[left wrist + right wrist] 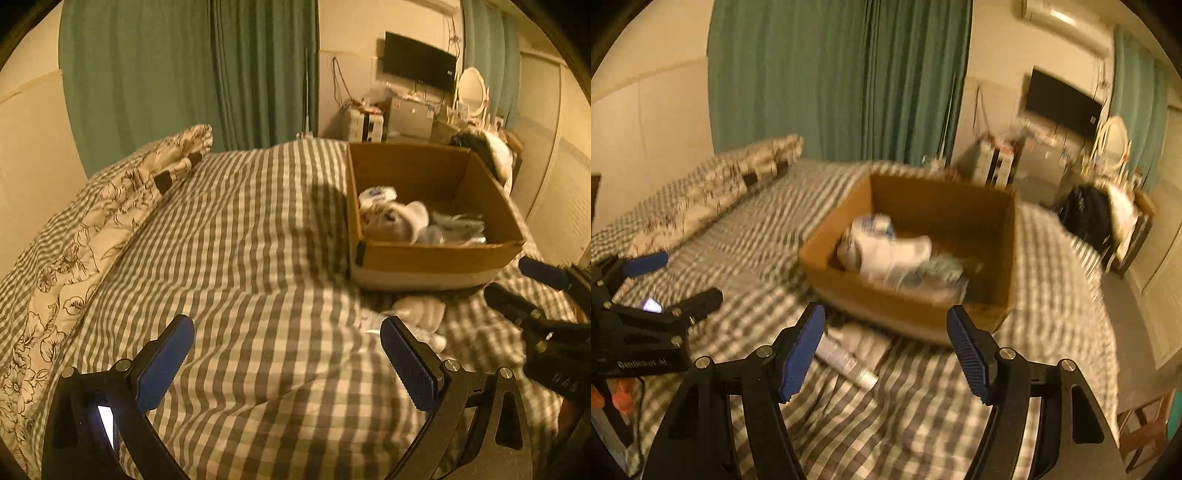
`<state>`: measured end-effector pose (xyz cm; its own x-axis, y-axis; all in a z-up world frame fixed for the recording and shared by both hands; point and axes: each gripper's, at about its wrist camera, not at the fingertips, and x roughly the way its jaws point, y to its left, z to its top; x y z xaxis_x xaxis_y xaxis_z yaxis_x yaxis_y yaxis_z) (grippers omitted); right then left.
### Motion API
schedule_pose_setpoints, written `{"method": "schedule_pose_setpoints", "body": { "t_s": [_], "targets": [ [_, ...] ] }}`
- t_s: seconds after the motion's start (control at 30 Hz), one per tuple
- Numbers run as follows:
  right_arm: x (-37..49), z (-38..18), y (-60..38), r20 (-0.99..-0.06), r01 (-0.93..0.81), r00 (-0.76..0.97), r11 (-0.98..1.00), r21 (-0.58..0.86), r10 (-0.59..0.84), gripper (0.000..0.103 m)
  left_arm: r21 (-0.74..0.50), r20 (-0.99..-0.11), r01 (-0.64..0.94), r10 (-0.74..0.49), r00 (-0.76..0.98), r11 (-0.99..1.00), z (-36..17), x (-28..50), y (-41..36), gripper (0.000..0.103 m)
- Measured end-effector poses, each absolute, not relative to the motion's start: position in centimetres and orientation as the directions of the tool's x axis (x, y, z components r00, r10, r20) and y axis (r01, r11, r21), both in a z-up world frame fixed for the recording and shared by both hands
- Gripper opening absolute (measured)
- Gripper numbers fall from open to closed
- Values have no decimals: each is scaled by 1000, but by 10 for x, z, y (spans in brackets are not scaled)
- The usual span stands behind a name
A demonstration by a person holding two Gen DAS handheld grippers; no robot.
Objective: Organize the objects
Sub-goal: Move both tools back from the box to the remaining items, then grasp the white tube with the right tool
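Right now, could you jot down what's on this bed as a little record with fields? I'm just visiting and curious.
surface: bed with grey checked cover
container: open cardboard box on the bed
in the box: pale soft items, too blurred to name
outside the box: pale items on the cover by its near wall
left tool: open, empty
right tool: open, empty, above the loose items
pillow: floral, at the bed's far left

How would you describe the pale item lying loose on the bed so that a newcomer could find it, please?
Start at the bed's checked cover and find the open cardboard box on it. Just in front of the box's near wall lies a pale soft bundle. Unlike the similar pale things, it lies outside the box.
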<state>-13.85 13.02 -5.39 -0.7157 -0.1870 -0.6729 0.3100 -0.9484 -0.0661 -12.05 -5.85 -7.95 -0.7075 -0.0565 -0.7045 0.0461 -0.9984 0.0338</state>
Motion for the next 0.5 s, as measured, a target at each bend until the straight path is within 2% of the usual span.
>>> {"method": "schedule_pose_setpoints", "body": {
  "t_s": [0.27, 0.5],
  "targets": [
    [-162, -108, 108, -792, 337, -596, -936, -98, -131, 68, 26, -751, 71, -67, -657, -997, -97, -125, -74, 103],
    [-178, -138, 86, -853, 350, -519, -924, -156, -53, 68, -7, -763, 84, -48, -644, -996, -101, -124, -88, 103]
  ]
}}
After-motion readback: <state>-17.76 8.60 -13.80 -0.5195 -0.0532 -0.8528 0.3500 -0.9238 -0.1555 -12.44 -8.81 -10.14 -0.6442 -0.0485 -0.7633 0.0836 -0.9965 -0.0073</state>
